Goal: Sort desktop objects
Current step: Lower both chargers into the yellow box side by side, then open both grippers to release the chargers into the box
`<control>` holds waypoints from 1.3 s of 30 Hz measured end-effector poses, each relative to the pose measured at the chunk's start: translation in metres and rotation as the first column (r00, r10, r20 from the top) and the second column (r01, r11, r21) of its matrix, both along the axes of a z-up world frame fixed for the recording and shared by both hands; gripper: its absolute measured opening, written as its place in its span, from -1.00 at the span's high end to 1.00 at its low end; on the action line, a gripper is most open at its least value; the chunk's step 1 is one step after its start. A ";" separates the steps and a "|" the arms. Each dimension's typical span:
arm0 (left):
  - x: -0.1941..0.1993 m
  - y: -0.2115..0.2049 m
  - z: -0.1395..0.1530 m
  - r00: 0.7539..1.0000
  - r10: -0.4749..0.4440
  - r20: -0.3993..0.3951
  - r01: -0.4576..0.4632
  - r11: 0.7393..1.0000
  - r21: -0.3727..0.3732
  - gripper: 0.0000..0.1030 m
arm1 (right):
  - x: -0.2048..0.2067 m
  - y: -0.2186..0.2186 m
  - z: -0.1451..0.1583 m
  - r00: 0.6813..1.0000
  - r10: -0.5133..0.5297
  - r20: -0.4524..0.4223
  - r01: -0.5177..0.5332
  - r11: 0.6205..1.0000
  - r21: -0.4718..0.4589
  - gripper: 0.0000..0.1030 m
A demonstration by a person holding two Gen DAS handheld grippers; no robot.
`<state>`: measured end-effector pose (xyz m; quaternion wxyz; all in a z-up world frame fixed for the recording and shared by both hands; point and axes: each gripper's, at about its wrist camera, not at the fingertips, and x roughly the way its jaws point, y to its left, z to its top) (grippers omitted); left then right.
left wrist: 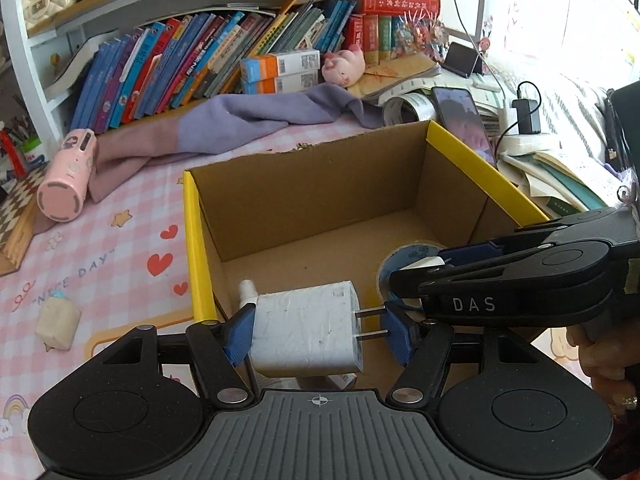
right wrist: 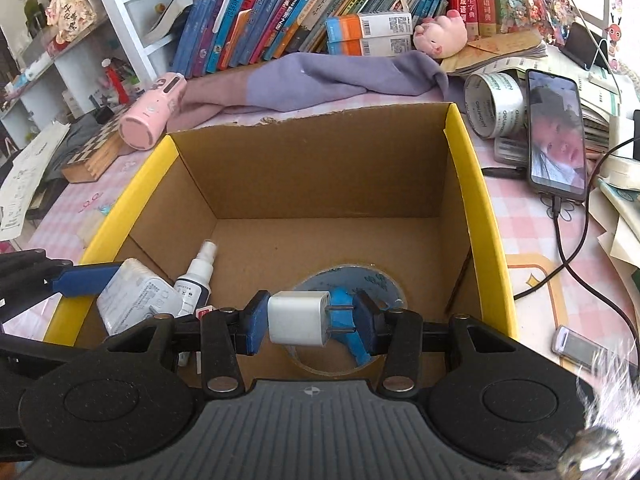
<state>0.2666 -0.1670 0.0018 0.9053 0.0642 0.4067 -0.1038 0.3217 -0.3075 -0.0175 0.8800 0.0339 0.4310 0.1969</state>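
A cardboard box (left wrist: 192,240) with yellow rims stands open on the desk. My left gripper (left wrist: 318,332) is shut on a large white charger plug (left wrist: 308,330); its prongs rest against the right pad. This plug hangs over the box's near left corner, where it shows as the large plug (right wrist: 136,300). My right gripper (right wrist: 312,320) is shut on a small white charger plug (right wrist: 298,318) above the box floor. On that floor lie a tape roll (right wrist: 360,276) with a blue patch and a small spray bottle (right wrist: 198,276). The right gripper (left wrist: 416,270) reaches in from the right.
A pink bottle (left wrist: 66,176) lies on its side by a purple cloth (left wrist: 240,120). A phone (right wrist: 556,136) on a cable, a white tape roll (right wrist: 496,104) and paper stacks crowd the right. Books line the back shelf. A chessboard (right wrist: 96,152) sits left, a pale block (left wrist: 58,322) near.
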 end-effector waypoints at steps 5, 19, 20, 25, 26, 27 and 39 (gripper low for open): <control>0.000 -0.001 0.000 1.000 0.000 0.003 0.000 1.000 0.003 -0.30 | 0.000 0.000 0.000 1.000 0.003 0.002 -0.003 1.000 0.005 0.18; -0.015 0.007 0.015 0.993 0.040 0.109 -0.042 0.999 0.017 -0.47 | -0.008 0.000 0.015 0.997 -0.013 0.080 0.012 1.000 0.018 -0.03; -0.018 0.008 0.017 0.992 0.045 0.116 -0.046 0.999 0.009 -0.47 | -0.010 0.000 0.018 0.996 -0.013 0.091 0.011 1.000 0.015 -0.03; -0.032 0.018 0.027 0.984 0.078 0.158 -0.074 0.997 -0.031 -0.52 | -0.024 0.002 0.028 0.990 -0.019 0.141 0.020 1.000 -0.004 -0.05; -0.036 0.021 0.029 0.982 0.085 0.168 -0.079 0.996 -0.043 -0.52 | -0.027 0.002 0.030 0.989 -0.023 0.146 0.024 1.000 -0.005 -0.06; -0.039 0.024 0.031 0.980 0.092 0.176 -0.084 0.995 -0.053 -0.52 | -0.031 0.002 0.031 0.988 -0.027 0.149 0.028 1.000 -0.004 -0.08; -0.070 0.057 0.043 0.970 0.091 0.225 -0.061 0.989 -0.133 -0.54 | -0.079 0.007 0.052 0.964 -0.138 0.228 0.140 0.990 0.006 -0.20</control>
